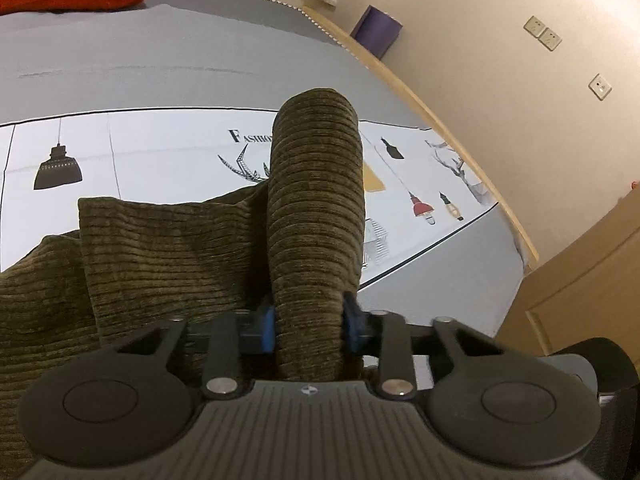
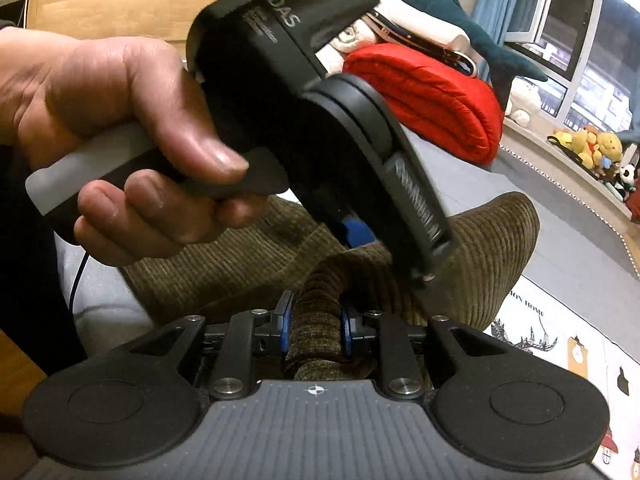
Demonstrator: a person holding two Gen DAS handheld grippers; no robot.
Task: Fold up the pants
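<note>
Pants point(image 1: 172, 248): olive-brown corduroy, lying rumpled on a bed point(image 1: 200, 72) with a grey cover and a white printed panel; not yet folded flat.

Left gripper point(image 1: 310, 326): jaws narrow, blue pads pressed on a thick fold of the corduroy, which stands up toward 12 o'clock in the left wrist view. Seen from the right wrist view, its black body sits at 12 o'clock, held by the person's left hand point(image 2: 120, 140).

Right gripper point(image 2: 314, 332): jaws narrow, clamped on a second bunched ridge of the same cloth, just below the left gripper.

Other items: red padded bundle point(image 2: 432, 104) at 1 o'clock in the right view, well apart; plush toys point(image 2: 592, 148) at 3 o'clock on a sill; purple box point(image 1: 376, 30) at 1 o'clock in the left view.

Risks, as judged:
- Both grips hold bunched cloth rather than a clean edge, so a lift could drag several layers and leave a crooked fold.
- The two tools sit near each other and could knock together or catch cloth between them.
- Heavy corduroy may slip from a narrow pinch when raised.

Legible writing: "DAS" on the left gripper's body; "FASHIO…" on the bed panel, partly hidden by the cloth; "…ION HOME" in the right view. Smaller print on the gripper is too blurred to read.
</note>
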